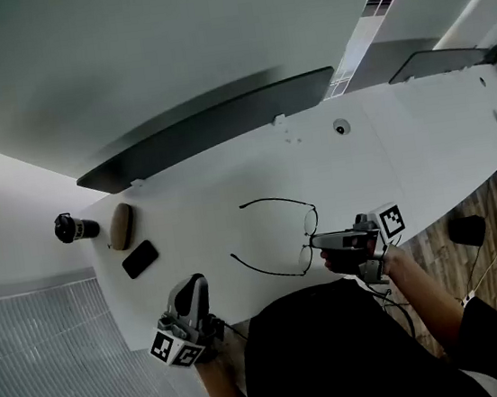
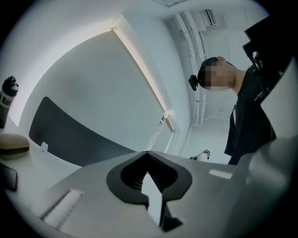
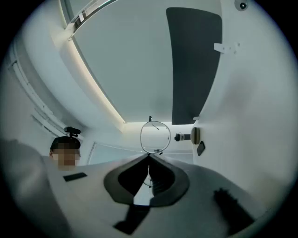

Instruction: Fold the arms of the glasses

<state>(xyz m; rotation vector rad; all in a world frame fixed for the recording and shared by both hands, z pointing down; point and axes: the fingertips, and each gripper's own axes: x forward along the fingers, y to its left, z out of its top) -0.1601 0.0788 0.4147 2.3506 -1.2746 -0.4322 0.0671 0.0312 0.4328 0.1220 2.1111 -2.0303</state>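
- At front edge of long white table point(image 1: 211, 189) we see thin black wire-rim glasses point(image 1: 281, 239), both arms swung open, reaching left.
- Right gripper point(image 1: 320, 242) pinches frame at lens rim; left gripper point(image 1: 193, 291) is pressed together, empty, well apart.
- We judge glasses v. light, springy, fragile, apt to skid; hold frame front, push each arm nr its hinge.
- No brand legible; black bottle point(image 1: 75, 228) lettering cut off.
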